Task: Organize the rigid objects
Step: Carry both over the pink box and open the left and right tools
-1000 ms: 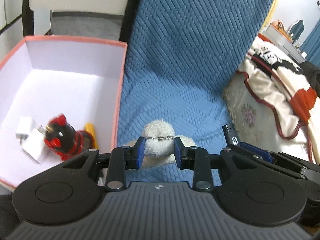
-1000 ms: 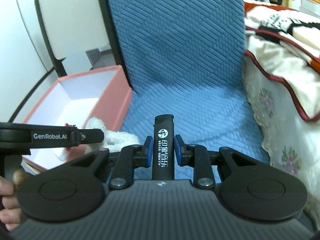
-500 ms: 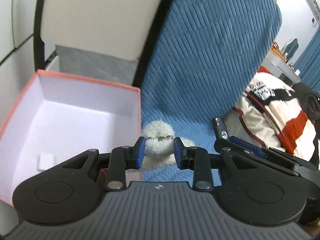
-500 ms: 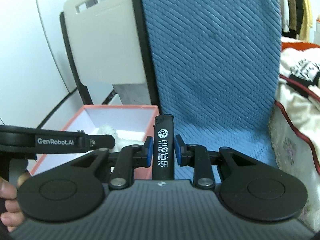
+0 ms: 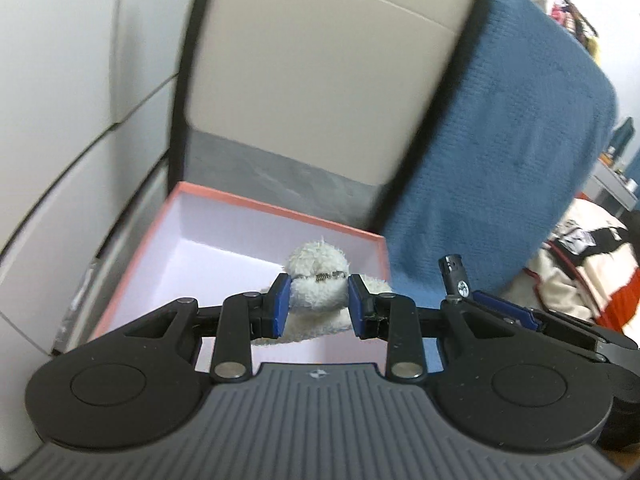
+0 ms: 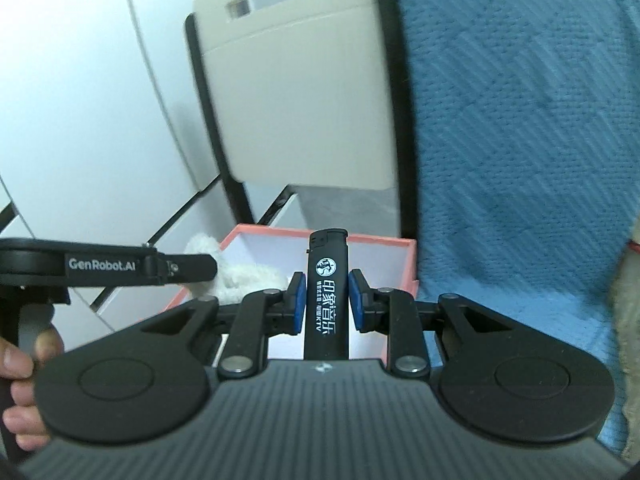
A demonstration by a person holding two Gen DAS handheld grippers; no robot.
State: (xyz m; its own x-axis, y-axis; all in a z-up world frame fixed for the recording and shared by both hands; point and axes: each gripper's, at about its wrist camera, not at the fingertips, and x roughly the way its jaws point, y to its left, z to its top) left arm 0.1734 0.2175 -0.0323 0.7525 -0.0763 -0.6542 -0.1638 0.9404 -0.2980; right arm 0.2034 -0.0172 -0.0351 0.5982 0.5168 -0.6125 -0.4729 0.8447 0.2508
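White wall panels, beige chair back, blue quilted cover

Lighter body: black lighter carries a round white emblem near its top, then a column of large white Chinese characters running down its length; beside them a smaller white line ending in "KTV". Characters too stylised to transcribe with confidence.
Gripper arm: "GenRobot.AI" in white letters on the black side of the left gripper, seen from the right wrist view.
Left wrist view: lighter's emblem shows, nothing readable.
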